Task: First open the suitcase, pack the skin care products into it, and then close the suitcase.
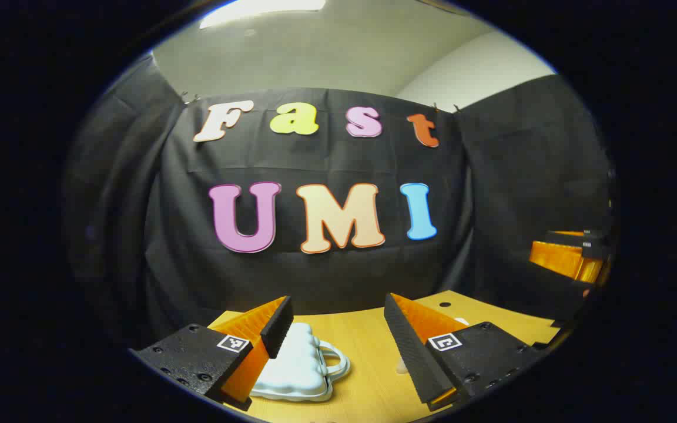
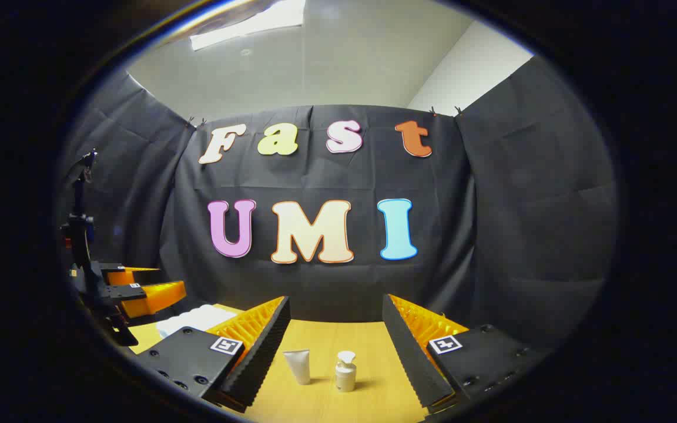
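Left tool (image 1: pixel 335 320) spread; right tool (image 2: pixel 334 322) spread; suitcase (image 1: pixel 297 367) white, scalloped (closed).

Left gripper (image 1: pixel 337 329): fingers apart; closed suitcase (image 1: pixel 294 367) low at 7 o'clock, bare tabletop (image 1: pixel 368 376) between.
Right gripper (image 2: pixel 335 335): tube (image 2: pixel 298 365) and pump bottle (image 2: pixel 345 370) stand apart at 6 o'clock.

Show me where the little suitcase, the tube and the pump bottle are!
suitcase (image 1: pixel 297 364): left gripper view, on its bumpy closed lid.
tube (image 2: pixel 298 365): right gripper view, on the middle of its body.
pump bottle (image 2: pixel 345 376): right gripper view, on its round body below the pump head.
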`<state>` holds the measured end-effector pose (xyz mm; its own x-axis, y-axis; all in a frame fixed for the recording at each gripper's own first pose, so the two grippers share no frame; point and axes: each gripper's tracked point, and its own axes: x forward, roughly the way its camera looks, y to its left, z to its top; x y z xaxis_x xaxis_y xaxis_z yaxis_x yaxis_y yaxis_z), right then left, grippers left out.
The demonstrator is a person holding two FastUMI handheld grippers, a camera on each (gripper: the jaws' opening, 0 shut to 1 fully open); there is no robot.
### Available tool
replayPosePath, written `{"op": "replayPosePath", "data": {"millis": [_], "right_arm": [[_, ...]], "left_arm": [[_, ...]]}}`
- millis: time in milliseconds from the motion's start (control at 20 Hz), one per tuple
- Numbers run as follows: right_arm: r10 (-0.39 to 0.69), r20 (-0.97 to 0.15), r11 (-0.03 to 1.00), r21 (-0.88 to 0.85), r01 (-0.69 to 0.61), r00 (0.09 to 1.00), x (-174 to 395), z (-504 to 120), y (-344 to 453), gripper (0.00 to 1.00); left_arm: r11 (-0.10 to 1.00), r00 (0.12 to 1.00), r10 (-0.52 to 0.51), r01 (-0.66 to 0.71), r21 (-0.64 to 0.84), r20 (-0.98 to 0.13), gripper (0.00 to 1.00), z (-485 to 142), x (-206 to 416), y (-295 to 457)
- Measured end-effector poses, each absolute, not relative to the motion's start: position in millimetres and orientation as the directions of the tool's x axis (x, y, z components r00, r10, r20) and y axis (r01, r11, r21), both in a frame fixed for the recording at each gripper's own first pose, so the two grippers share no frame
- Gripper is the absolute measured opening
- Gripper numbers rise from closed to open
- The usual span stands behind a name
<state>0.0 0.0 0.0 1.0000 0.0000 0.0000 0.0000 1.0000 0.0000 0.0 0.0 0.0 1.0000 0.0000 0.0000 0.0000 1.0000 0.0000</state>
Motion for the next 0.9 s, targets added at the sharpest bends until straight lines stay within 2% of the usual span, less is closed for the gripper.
{"op": "replayPosePath", "data": {"millis": [150, 350, 450, 900], "right_arm": [[0.001, -0.001, 1.000, 0.018, -0.001, 1.000, -0.7, 0.5, -4.1, 1.00], [-0.017, 0.009, 0.999, -0.034, 0.017, 1.000, -2.3, -2.1, -13.0, 0.99], [0.009, -0.006, 1.000, -0.030, -0.009, 1.000, -3.5, -4.9, -4.8, 0.99], [-0.004, -0.011, 0.999, -0.044, 0.003, 1.000, -4.6, -6.7, -4.3, 1.00]], "left_arm": [[0.997, 0.997, 0.076, -0.076, -0.011, -0.010, 0.94, -4.3, -17.6, 9.4], [0.997, 0.997, 0.070, -0.071, -0.034, -0.035, 0.94, -14.8, -18.9, 1.4], [0.997, 0.997, 0.069, -0.071, -0.044, -0.044, 0.94, -16.5, -21.4, 1.4], [0.995, 0.995, 0.079, -0.083, -0.059, -0.061, 0.94, -25.8, -17.5, 7.8]]}}
